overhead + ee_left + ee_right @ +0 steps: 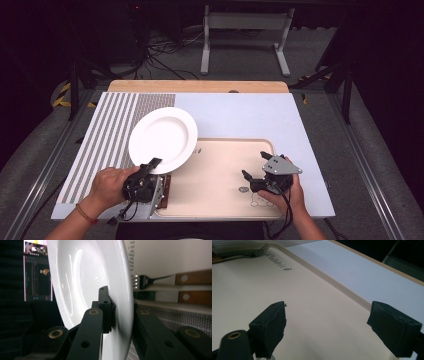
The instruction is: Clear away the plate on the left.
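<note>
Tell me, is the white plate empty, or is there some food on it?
Empty. The white plate shows a bare, glossy surface in the high view and the left gripper view, where the left tool grips its rim.

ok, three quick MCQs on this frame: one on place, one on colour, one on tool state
1. Where is the right tool?
A over the tray
B over the striped mat
C off the table

2. What colour is the plate?
A blue
B white
C black

3. How is the left tool?
A wide open
B shut on the plate
C shut on a fork

Key:
1 A, the right tool hangs over the beige tray.
2 B, the plate is white.
3 B, the left tool clamps the plate's rim.
</note>
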`<action>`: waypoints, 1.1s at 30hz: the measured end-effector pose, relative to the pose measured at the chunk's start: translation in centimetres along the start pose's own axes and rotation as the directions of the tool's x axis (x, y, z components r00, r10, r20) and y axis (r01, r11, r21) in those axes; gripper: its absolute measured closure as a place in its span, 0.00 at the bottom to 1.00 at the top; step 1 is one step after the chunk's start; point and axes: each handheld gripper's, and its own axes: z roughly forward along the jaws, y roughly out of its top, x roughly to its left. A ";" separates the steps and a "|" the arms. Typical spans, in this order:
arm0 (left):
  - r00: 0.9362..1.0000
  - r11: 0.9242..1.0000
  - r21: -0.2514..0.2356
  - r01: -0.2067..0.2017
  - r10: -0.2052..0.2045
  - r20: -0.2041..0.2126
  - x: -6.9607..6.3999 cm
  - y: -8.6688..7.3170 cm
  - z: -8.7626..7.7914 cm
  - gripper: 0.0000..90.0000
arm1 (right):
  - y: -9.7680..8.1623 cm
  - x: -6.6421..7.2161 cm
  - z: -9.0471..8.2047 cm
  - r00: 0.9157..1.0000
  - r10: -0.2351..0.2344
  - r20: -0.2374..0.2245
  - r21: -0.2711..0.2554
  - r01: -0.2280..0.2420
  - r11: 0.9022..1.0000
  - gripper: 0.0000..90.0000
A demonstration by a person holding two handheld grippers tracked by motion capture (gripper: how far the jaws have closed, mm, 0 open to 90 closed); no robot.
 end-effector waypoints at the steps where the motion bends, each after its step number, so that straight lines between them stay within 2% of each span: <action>1: 1.000 1.000 -0.007 -0.006 0.006 0.001 0.0 0.3 0.0 0.91 | 0.0 0.0 0.0 1.000 0.000 0.000 0.001 0.000 1.000 0.17; 4: 1.000 0.999 -0.031 -0.029 0.029 -0.004 -0.1 1.2 0.2 0.92 | 0.0 0.0 0.0 1.000 0.001 -0.001 0.002 -0.001 1.000 0.17; 8: 0.999 0.998 -0.060 -0.031 0.032 0.007 -0.1 2.3 0.2 0.91 | 0.0 0.0 0.0 1.000 0.001 0.001 0.000 -0.001 1.000 0.17; 10: 0.997 0.995 -0.073 -0.070 0.071 0.001 -0.1 3.1 0.2 0.92 | 0.0 0.0 0.0 1.000 0.002 0.001 0.000 -0.002 1.000 0.17; 11: 0.998 0.995 -0.083 -0.060 0.061 0.007 -0.2 3.4 0.2 0.91 | -0.1 -0.1 0.0 1.000 0.000 0.002 0.000 0.000 1.000 0.17; 12: 0.997 0.993 -0.097 -0.072 0.073 0.005 -0.1 3.6 0.2 0.91 | -0.1 -0.1 0.0 1.000 0.001 0.002 -0.001 -0.001 1.000 0.17; 13: 0.998 0.994 -0.093 -0.061 0.063 0.012 -0.2 3.9 0.1 0.91 | -0.1 -0.1 0.0 1.000 0.003 0.002 -0.002 -0.003 1.000 0.17; 14: 0.996 0.991 -0.108 -0.084 0.085 0.003 -0.2 4.2 0.2 0.91 | -0.1 -0.1 -0.1 1.000 0.002 0.004 -0.003 -0.002 1.000 0.17; 16: 0.997 0.990 -0.117 -0.076 0.077 0.008 -0.4 4.5 0.3 0.91 | -0.1 -0.2 -0.1 1.000 0.003 0.006 -0.004 -0.003 1.000 0.17; 17: 0.996 0.988 -0.126 -0.092 0.093 0.005 -0.3 4.8 0.2 0.91 | -0.1 -0.2 -0.1 1.000 0.006 0.007 -0.007 -0.006 1.000 0.17; 19: 0.995 0.985 -0.142 -0.098 0.101 0.012 -0.5 5.2 0.1 0.91 | -0.1 -0.3 -0.2 1.000 0.009 0.011 -0.008 -0.008 1.000 0.17; 20: 0.995 0.986 -0.138 -0.091 0.094 0.017 -0.6 5.4 0.0 0.91 | -0.1 -0.4 -0.2 1.000 0.009 0.012 -0.009 -0.009 1.000 0.17; 25: 0.995 0.981 -0.172 -0.094 0.099 0.019 -0.7 6.3 -0.2 0.91 | -0.2 -0.7 -0.3 1.000 0.003 0.025 -0.004 -0.003 1.000 0.17; 26: 0.997 0.983 -0.170 -0.072 0.078 0.027 -0.9 6.4 -0.3 0.91 | -0.2 -0.8 -0.4 1.000 0.007 0.027 -0.002 -0.007 1.000 0.17; 28: 0.994 0.977 -0.188 -0.097 0.104 0.028 -1.0 6.8 -0.3 0.91 | -0.3 -1.0 -0.5 0.999 0.013 0.038 -0.004 -0.012 1.000 0.18; 33: 0.992 0.973 -0.208 -0.102 0.116 0.056 -1.8 7.6 -0.3 0.91 | -0.2 -1.5 -0.7 0.998 0.017 0.062 -0.014 -0.017 1.000 0.18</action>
